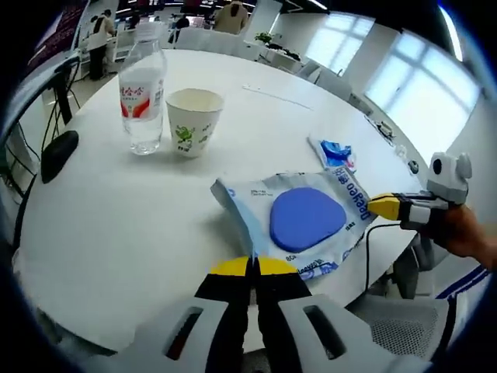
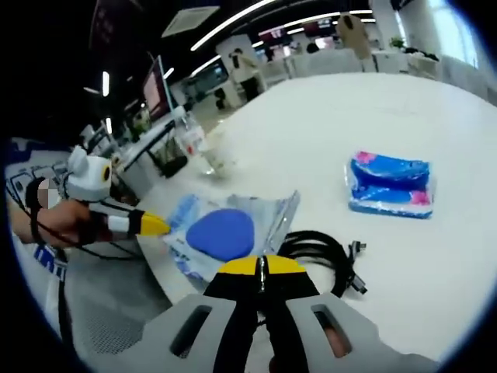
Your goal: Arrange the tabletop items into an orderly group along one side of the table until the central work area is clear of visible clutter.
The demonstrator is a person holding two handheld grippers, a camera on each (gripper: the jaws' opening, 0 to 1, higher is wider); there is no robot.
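A white and light-blue wet-wipes pack [image 1: 304, 220] with a round blue lid lies at the near edge of the white table [image 1: 109, 233]. My left gripper [image 1: 252, 266] is shut, its yellow tips pinching the pack's near edge. My right gripper [image 1: 382, 206] comes in from the right, and its tip is on the pack's right edge. In the right gripper view the pack [image 2: 221, 233] lies just ahead of my shut right gripper [image 2: 260, 266], with the left gripper [image 2: 149, 225] at its left edge.
A water bottle [image 1: 142, 93] and a paper cup [image 1: 192, 120] stand together at the far left. A blue tissue pack [image 1: 335, 153] lies further back on the right. A black mouse [image 1: 58, 154] sits near the left rim. A coiled black cable [image 2: 318, 250] lies beside the wipes pack.
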